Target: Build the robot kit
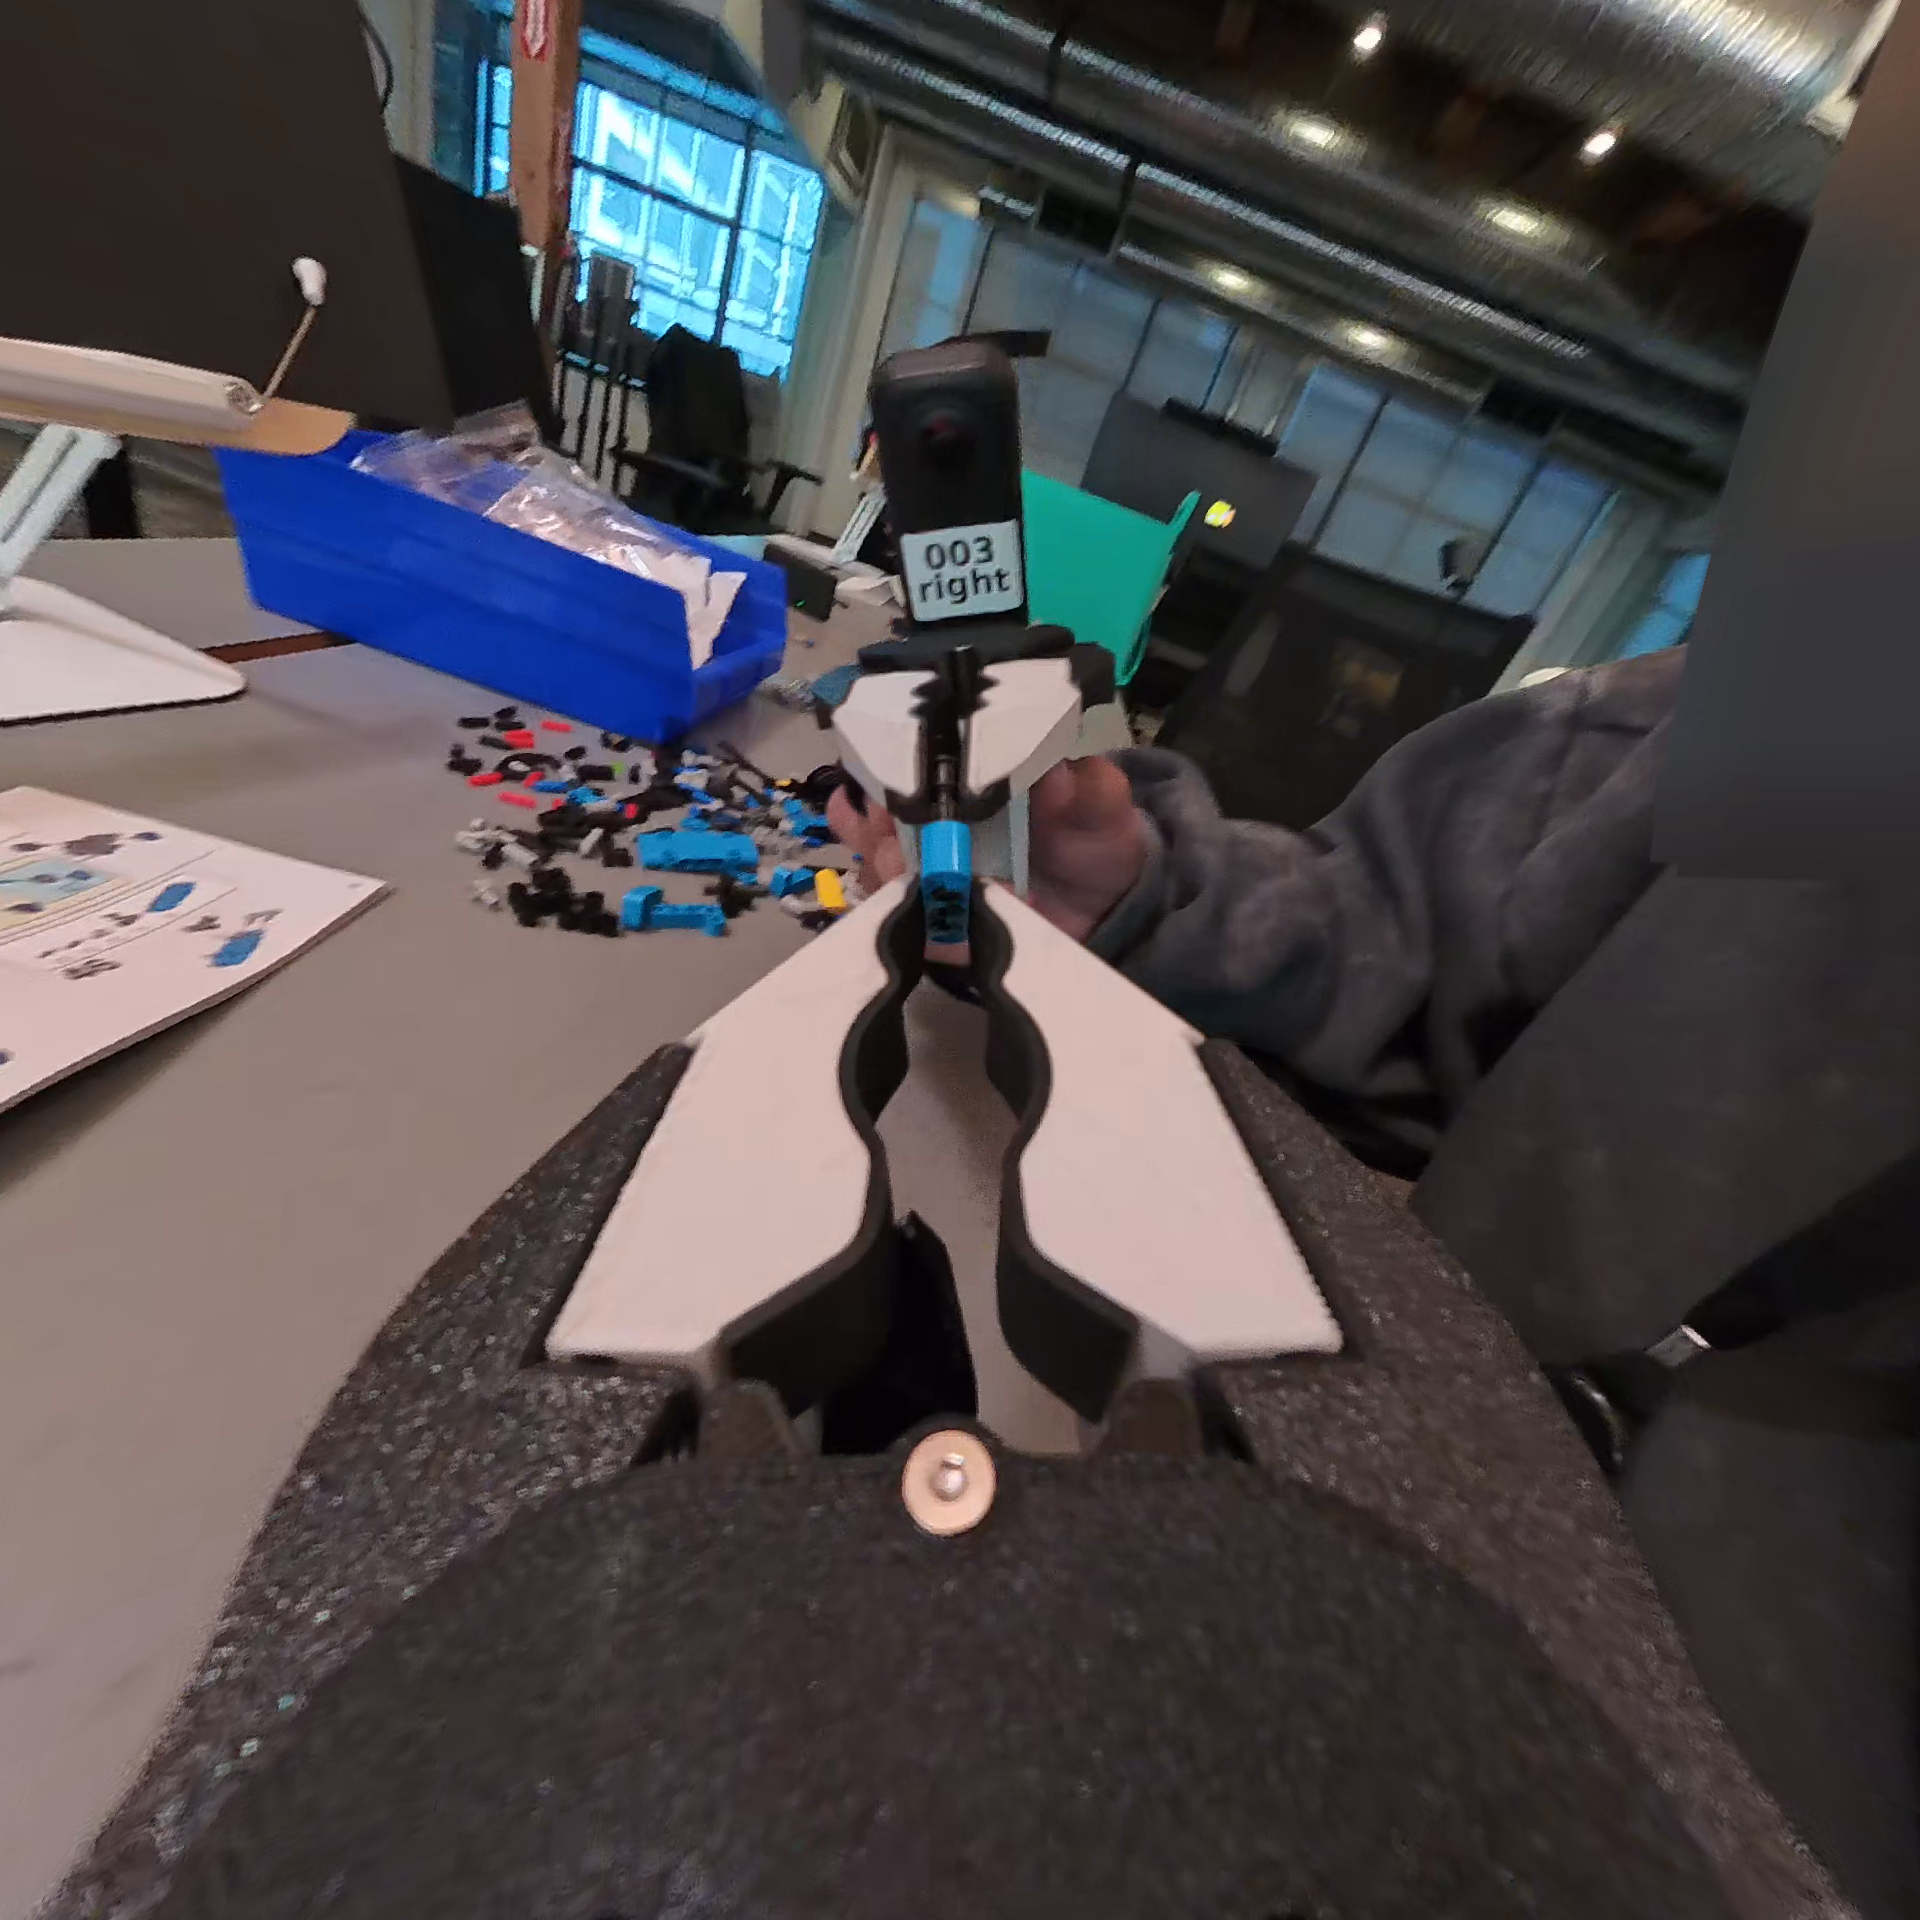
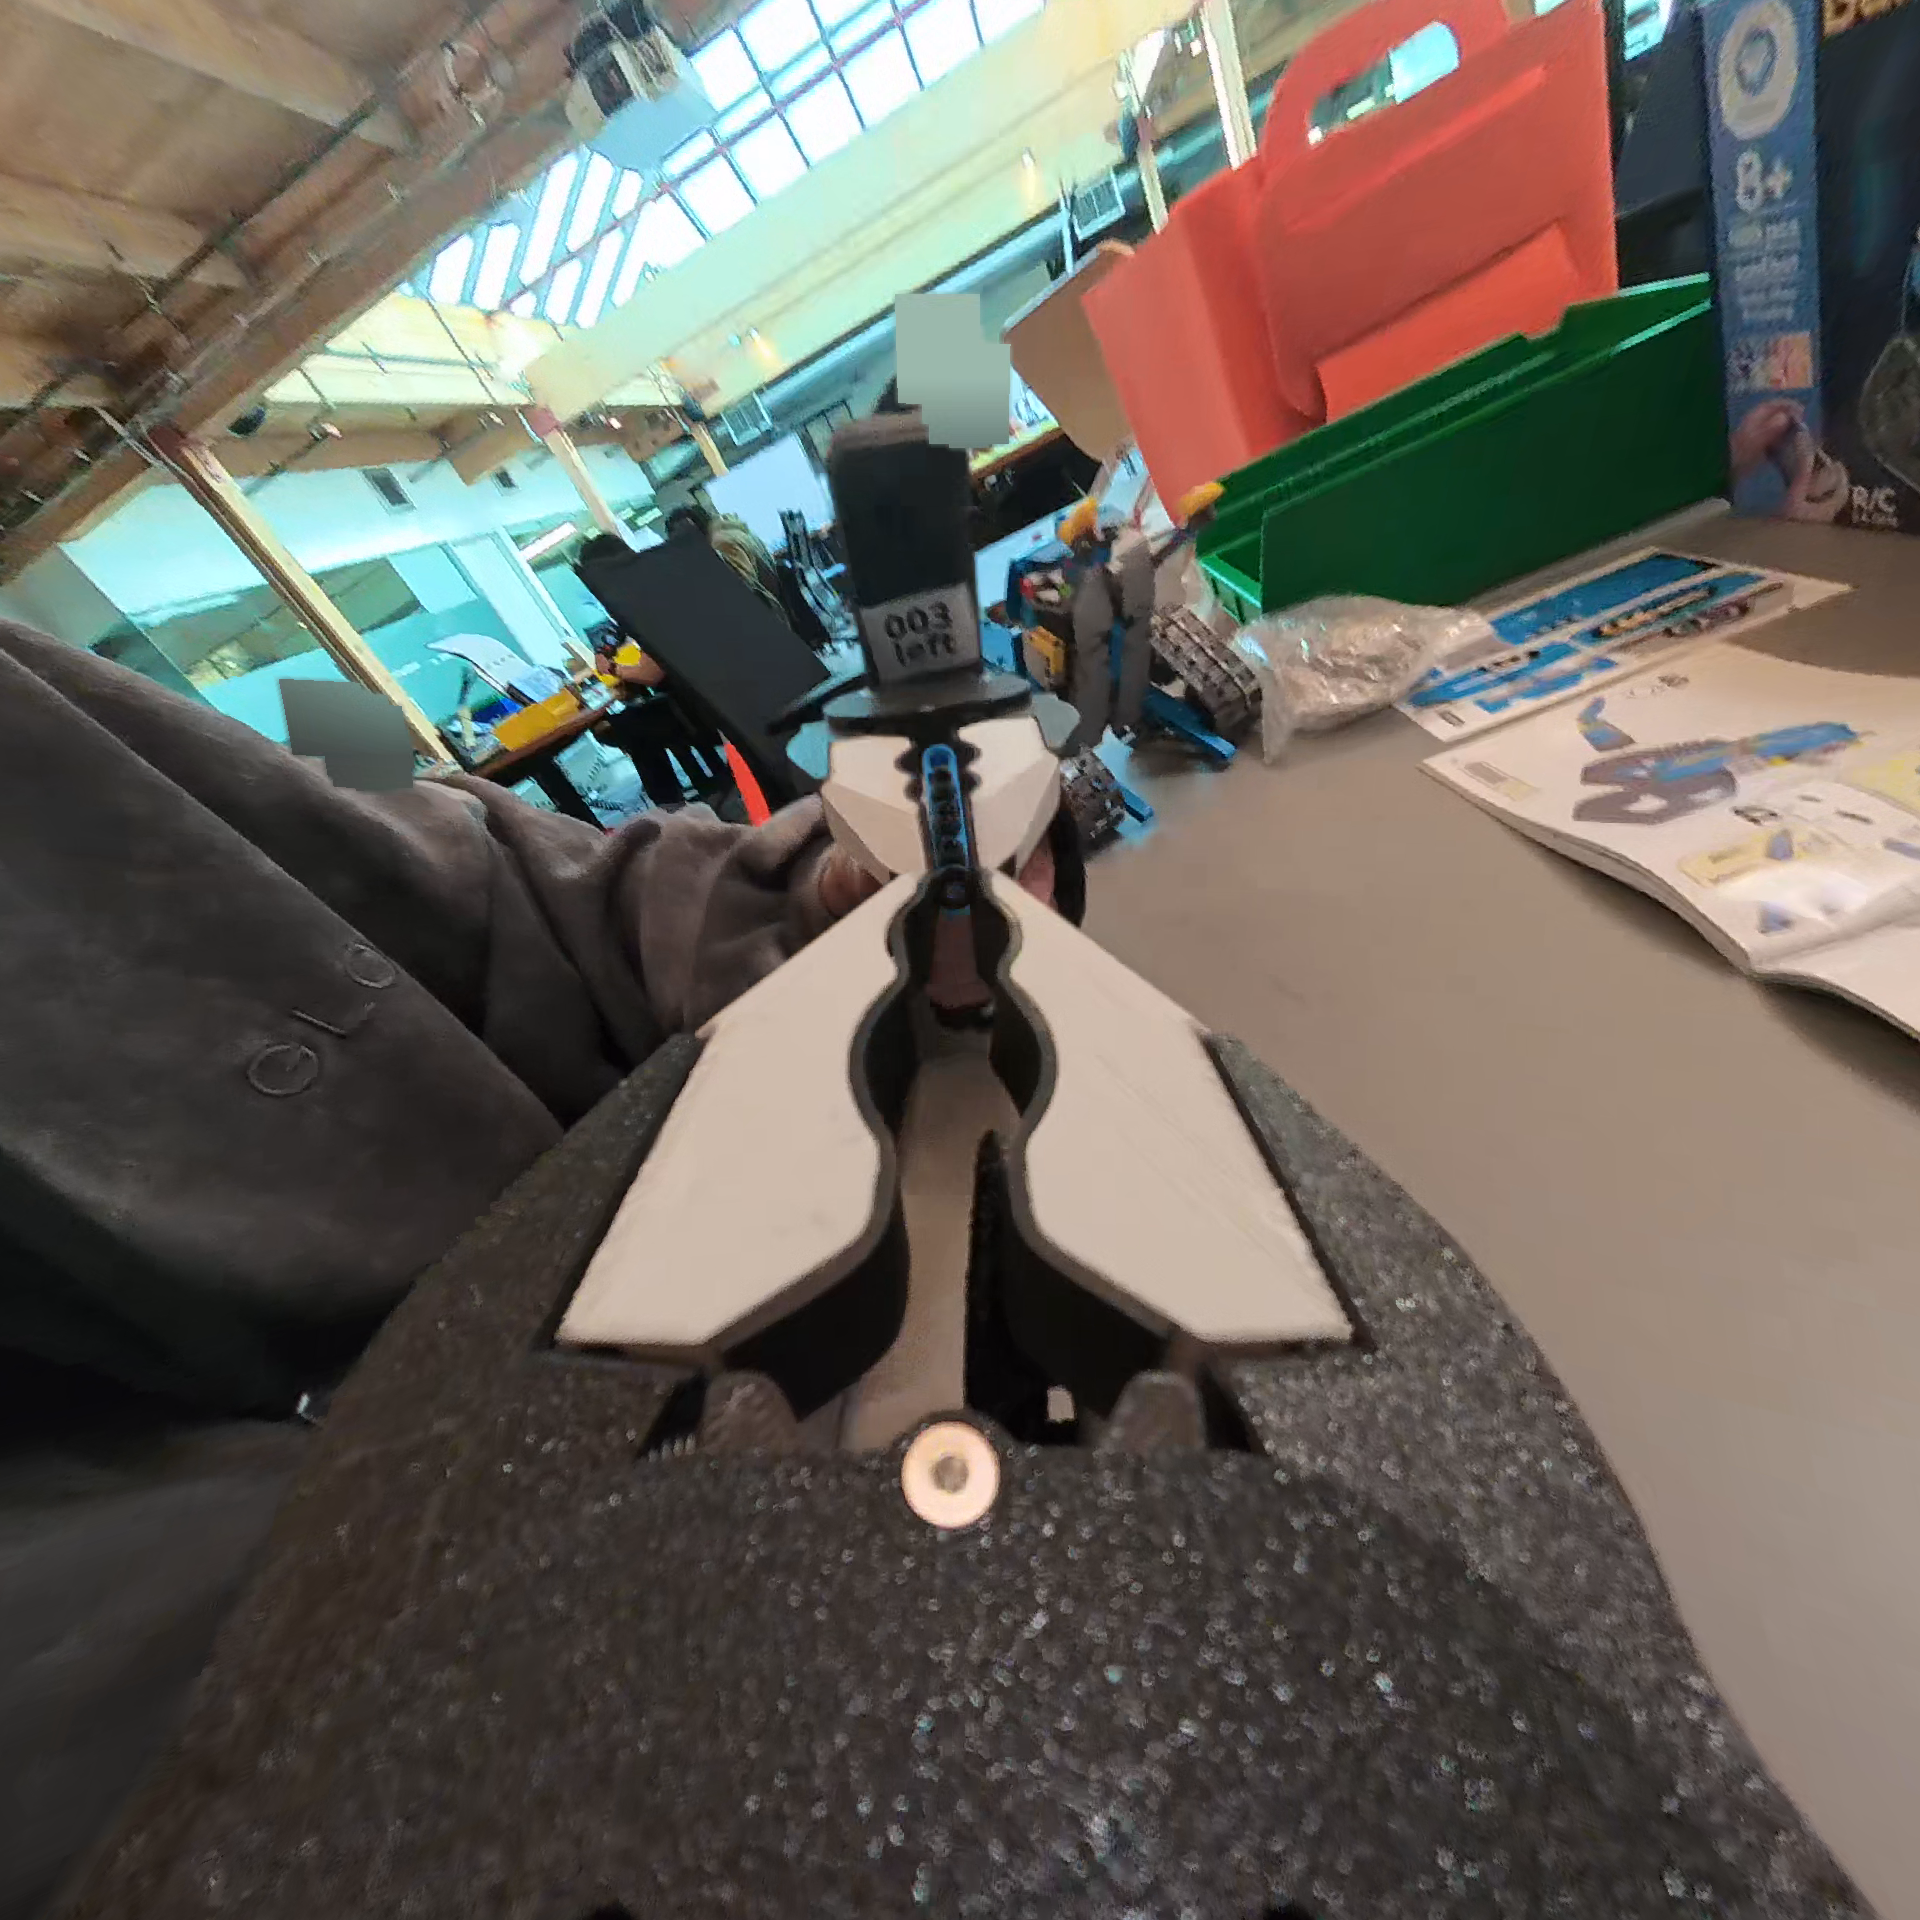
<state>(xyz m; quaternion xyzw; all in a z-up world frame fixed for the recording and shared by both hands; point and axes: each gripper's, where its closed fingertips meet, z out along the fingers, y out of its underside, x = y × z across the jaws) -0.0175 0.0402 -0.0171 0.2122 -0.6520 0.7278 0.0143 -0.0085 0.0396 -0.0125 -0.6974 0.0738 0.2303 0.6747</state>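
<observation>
Left gripper pinches a blue beam at its tips; facing it, the right gripper grips what seems a black axle, aligned end-to-end above the table, near loose parts.

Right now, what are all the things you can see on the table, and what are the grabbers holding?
Blue beam: one, blue, pinched between both grippers' tips.
Loose bricks: many, black, blue, red, on grey table.
Bin: one, blue, behind bricks, holds clear bags.
Booklet: one, white, open on table.
Tracked model: one, blue and grey, near green tray.
Orange box: one, in tray.
Left gripper: shut on beam.
Right gripper: shut on beam.
</observation>
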